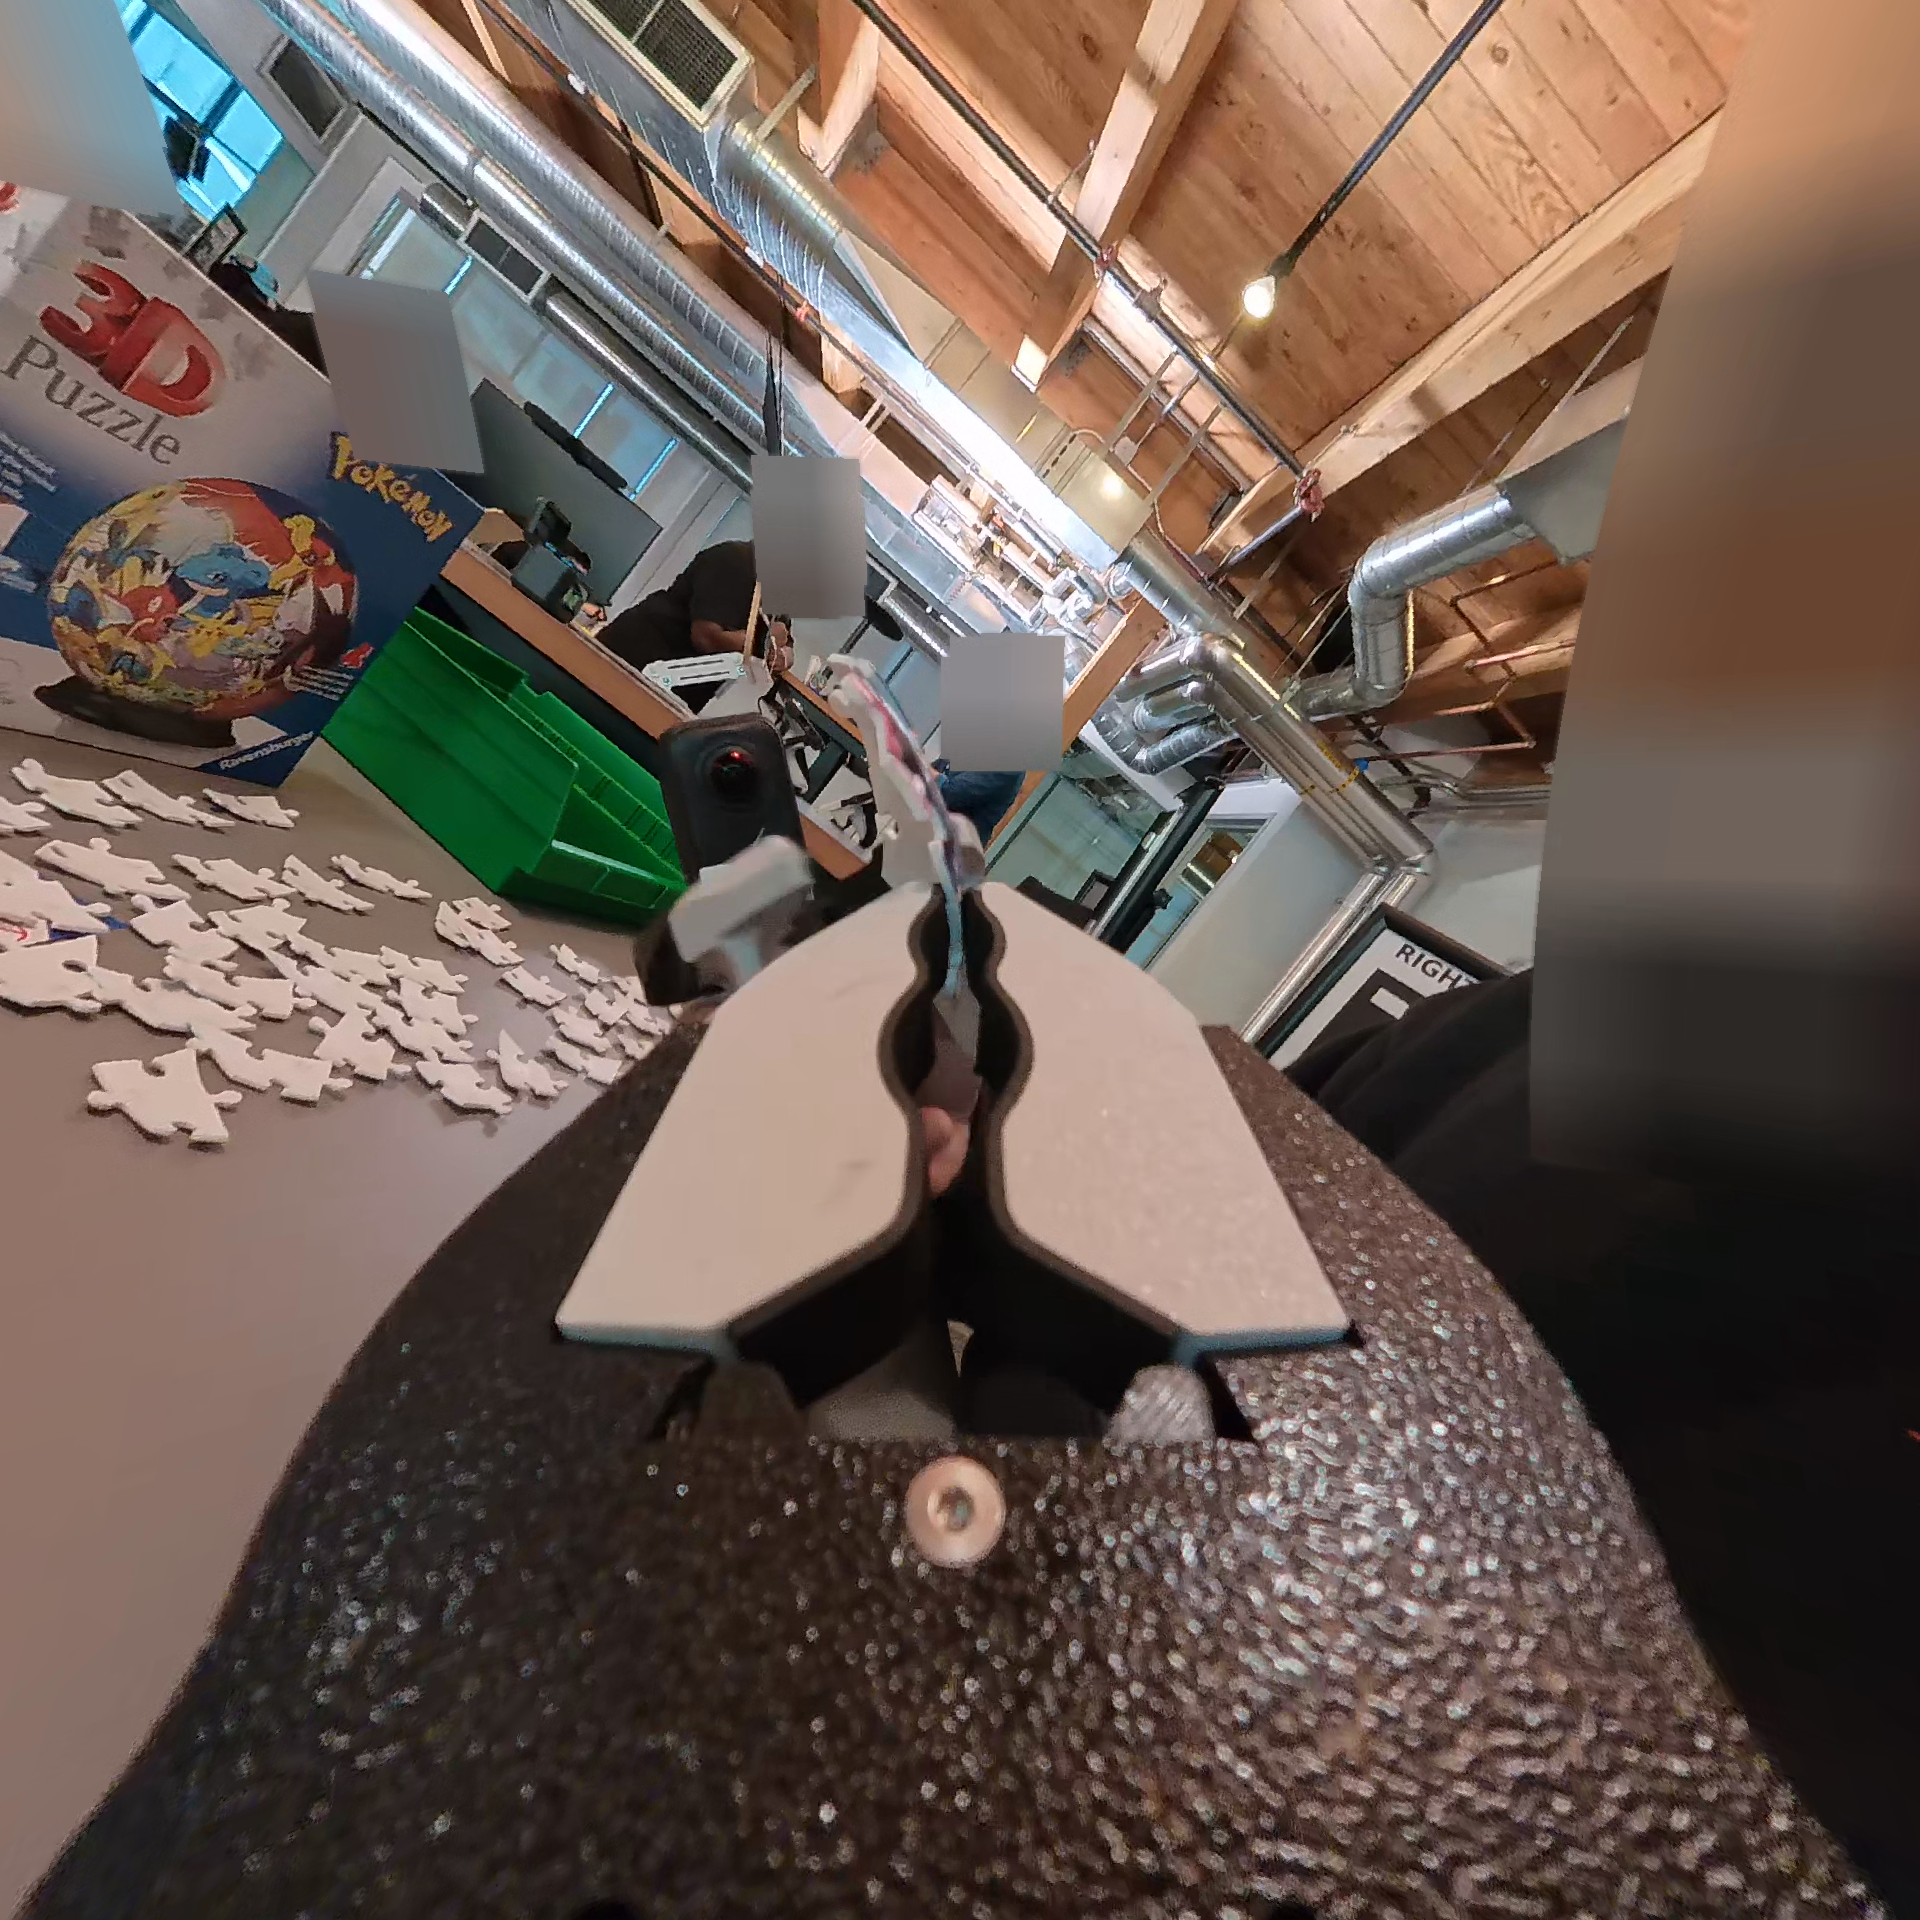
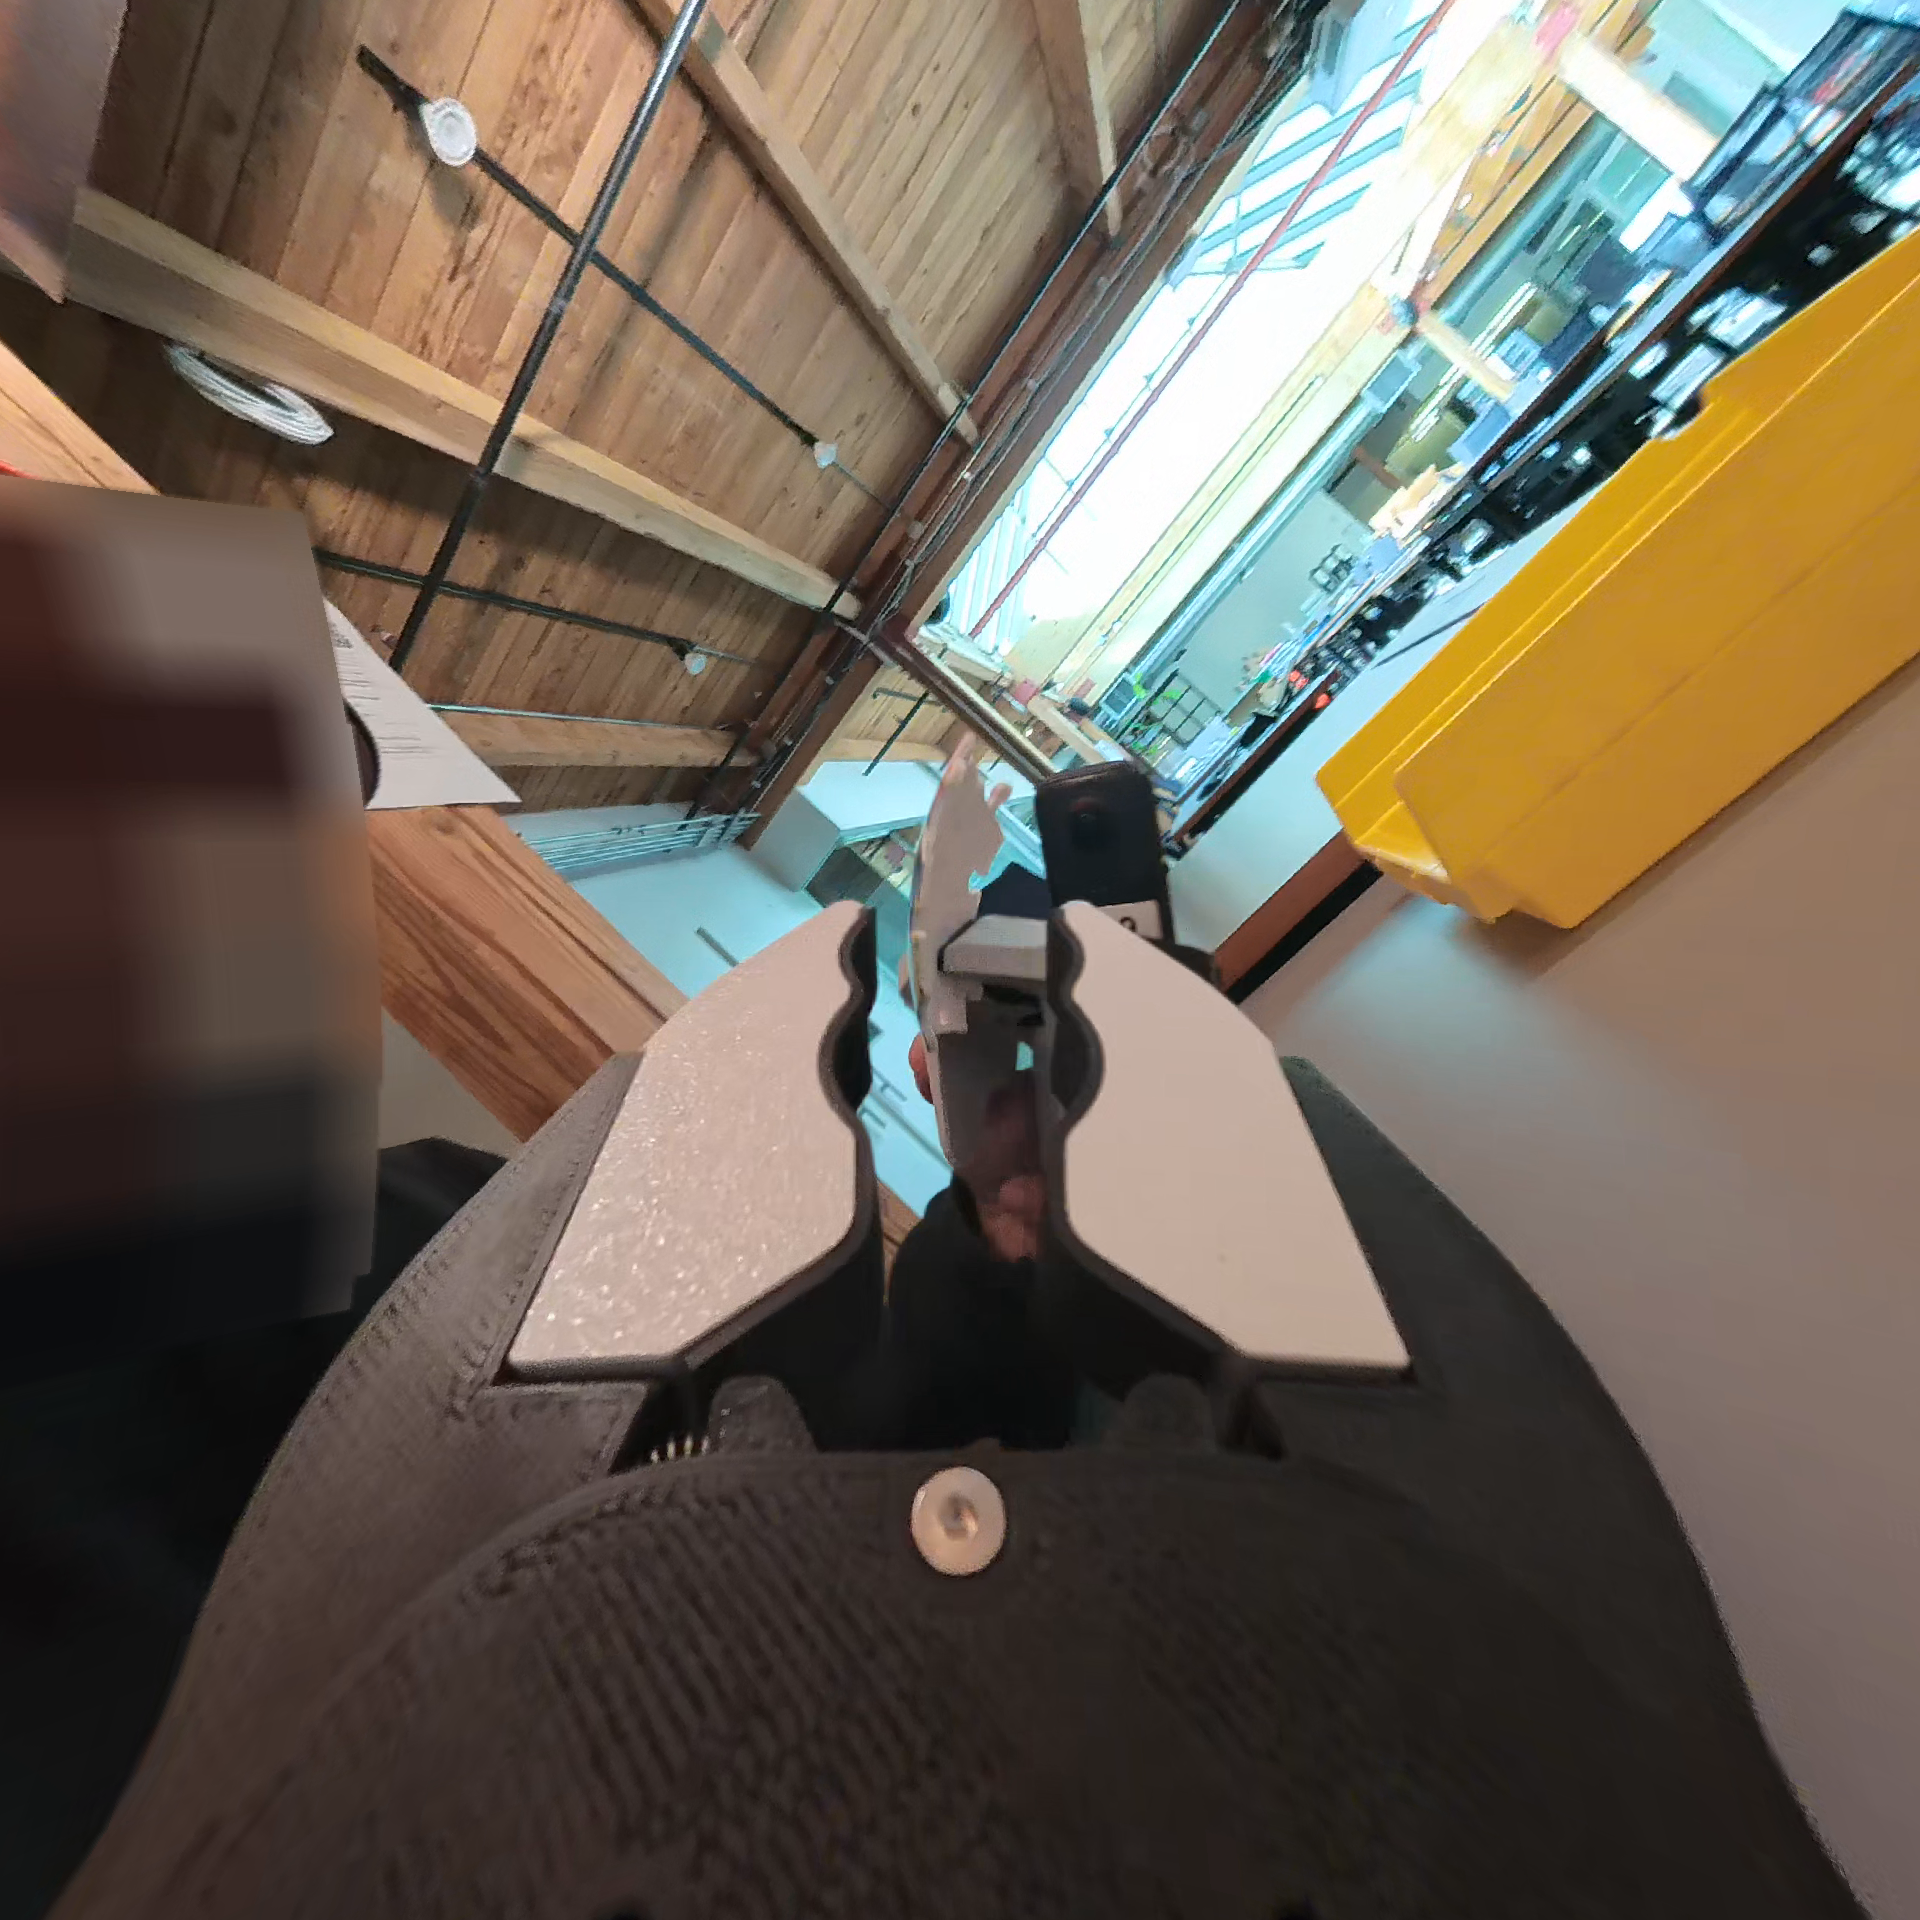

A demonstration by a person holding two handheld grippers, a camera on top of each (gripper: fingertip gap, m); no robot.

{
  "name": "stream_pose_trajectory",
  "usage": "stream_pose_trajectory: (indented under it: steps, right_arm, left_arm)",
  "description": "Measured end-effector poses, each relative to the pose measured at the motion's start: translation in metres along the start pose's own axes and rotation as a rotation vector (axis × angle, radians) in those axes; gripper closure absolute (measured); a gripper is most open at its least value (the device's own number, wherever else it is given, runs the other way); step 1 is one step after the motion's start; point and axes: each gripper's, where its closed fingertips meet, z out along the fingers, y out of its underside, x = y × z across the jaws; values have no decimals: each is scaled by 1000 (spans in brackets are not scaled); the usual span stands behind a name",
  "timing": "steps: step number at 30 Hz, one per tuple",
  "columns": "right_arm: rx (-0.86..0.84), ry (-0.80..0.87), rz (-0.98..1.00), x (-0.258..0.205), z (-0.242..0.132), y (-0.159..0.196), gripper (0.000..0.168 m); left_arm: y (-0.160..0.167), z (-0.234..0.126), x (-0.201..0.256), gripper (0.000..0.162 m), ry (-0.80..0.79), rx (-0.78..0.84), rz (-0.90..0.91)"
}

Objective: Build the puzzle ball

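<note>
My left gripper (image 1: pixel 951 914) is shut on a curved strip of joined puzzle pieces (image 1: pixel 904 758), seen edge-on and rising past the fingertips, held up off the table. In the right wrist view the same strip (image 2: pixel 951 852) stands in the gap between the fingers of my right gripper (image 2: pixel 961 925), whose jaws are apart and do not pinch it. A grey fingertip of the left gripper (image 2: pixel 997 951) shows beside the strip there. The right gripper's tip (image 1: pixel 743 894) shows just left of the left gripper.
Many loose white puzzle pieces (image 1: pixel 260 966) lie face down on the grey table (image 1: pixel 208 1299) at the left. The puzzle box (image 1: pixel 177 520) and a green bin (image 1: pixel 499 758) stand behind them. A black camera (image 1: pixel 727 790) stands ahead. A yellow bin (image 2: pixel 1621 707) is at the right. Only a small space, under 4 cm, lies between the two pairs of fingers.
</note>
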Motion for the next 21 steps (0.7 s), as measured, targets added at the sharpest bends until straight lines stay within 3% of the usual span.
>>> stream_pose_trajectory:
  steps: [4, 9, 17, 21]
  right_arm:
    - [35, 22, -43, 1, -13, -17, 156]
    - [-114, 20, -91, -1, -7, 0, 150]
    - [-209, -57, -117, -8, 2, 15, 165]
    - [-85, -64, -79, -9, 3, -6, 165]
  left_arm:
    - [9, -4, -4, 161, -40, -88, 40]
    - [19, -6, -5, 161, -41, -161, 61]
    - [20, -8, -2, 161, 11, -163, 30]
    - [10, -11, -9, 138, -27, -99, 9]
